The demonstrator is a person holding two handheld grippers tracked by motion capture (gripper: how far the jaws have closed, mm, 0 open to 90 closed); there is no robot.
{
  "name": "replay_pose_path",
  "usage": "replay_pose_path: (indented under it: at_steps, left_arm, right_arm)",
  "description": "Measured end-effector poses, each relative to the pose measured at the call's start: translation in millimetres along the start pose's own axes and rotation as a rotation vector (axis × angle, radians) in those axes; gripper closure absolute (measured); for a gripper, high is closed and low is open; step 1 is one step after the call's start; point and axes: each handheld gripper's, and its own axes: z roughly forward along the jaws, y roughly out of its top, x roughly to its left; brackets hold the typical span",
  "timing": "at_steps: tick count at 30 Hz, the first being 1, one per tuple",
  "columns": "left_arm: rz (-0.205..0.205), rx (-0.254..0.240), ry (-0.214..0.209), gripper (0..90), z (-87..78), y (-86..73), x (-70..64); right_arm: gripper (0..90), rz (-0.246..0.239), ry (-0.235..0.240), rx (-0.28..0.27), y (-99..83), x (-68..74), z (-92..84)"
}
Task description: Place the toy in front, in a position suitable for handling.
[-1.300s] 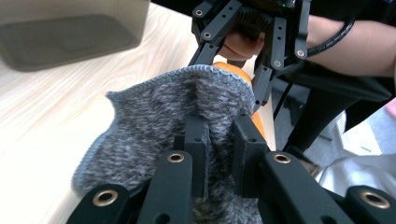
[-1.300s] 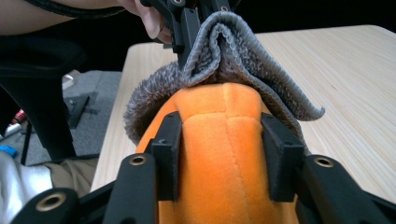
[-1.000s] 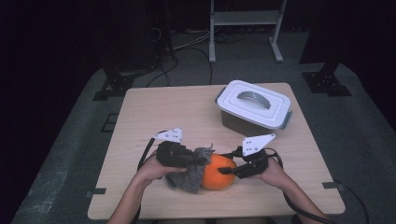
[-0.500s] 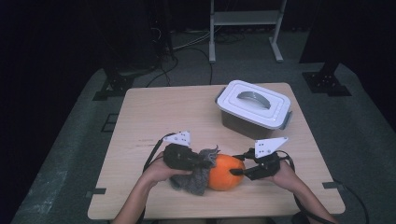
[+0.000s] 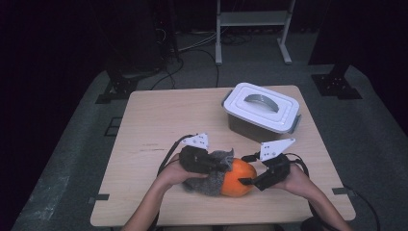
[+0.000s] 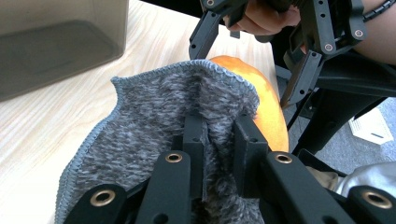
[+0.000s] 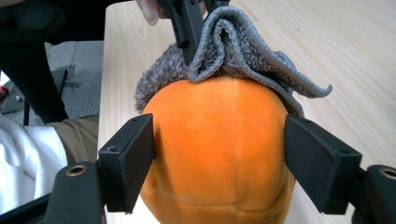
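An orange plush ball (image 5: 239, 178) lies near the table's front edge with a grey knitted cloth (image 5: 206, 183) draped over its left side. My left gripper (image 5: 219, 163) is shut on a fold of the cloth (image 6: 159, 112), pinched between its jaws (image 6: 219, 135) against the ball (image 6: 270, 109). From the right, my right gripper (image 5: 246, 171) clasps the ball (image 7: 219, 149), one pad on each flank (image 7: 218, 161). Bunched cloth (image 7: 236, 49) sits on the ball's far side, with the left gripper (image 7: 190, 28) behind it.
A grey box with a white handled lid (image 5: 262, 109) stands at the back right of the wooden table (image 5: 159, 125); its wall (image 6: 60, 42) looms near the cloth. The person's legs are at the table's front edge.
Both grippers, the ball and the cloth have shifted a little to the right. The cloth has been drawn further over the ball.
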Motion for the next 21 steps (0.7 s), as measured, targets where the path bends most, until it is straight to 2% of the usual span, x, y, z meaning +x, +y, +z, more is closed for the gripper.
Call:
replay_pose_path:
  at_steps: [3,5,8,10,13,18,21]
  left_arm:
    - [0.008,0.01,-0.008,77.5,3.7,2.0,-1.7]
    - [0.013,0.017,-0.009,77.5,5.5,1.8,-2.5]
    - [0.007,0.013,-0.016,77.5,4.9,-1.1,-1.6]
    - [0.004,0.012,-0.02,77.5,3.9,-4.0,-1.4]
    - [-0.012,0.012,-0.014,77.5,0.6,-11.0,1.0]
    - [-0.054,0.025,0.001,77.4,-5.4,-25.9,8.0]
    - [-0.068,0.031,0.004,77.3,-8.2,-32.5,12.7]
  right_arm:
    - [26.6,0.011,-0.011,0.01,-3.5,-0.5,2.6]
    - [32.7,-0.004,-0.014,0.021,-7.6,-2.5,4.1]
    - [43.2,-0.027,0.001,0.007,-15.1,-6.8,3.0]
    - [46.5,-0.032,0.015,-0.007,-19.5,-9.5,2.5]
    - [48.0,-0.029,0.027,-0.025,-26.2,-13.0,1.4]
    - [48.6,0.007,0.036,-0.055,-37.4,-20.2,-3.5]
    - [48.5,0.005,0.045,-0.062,-40.2,-21.4,-4.5]
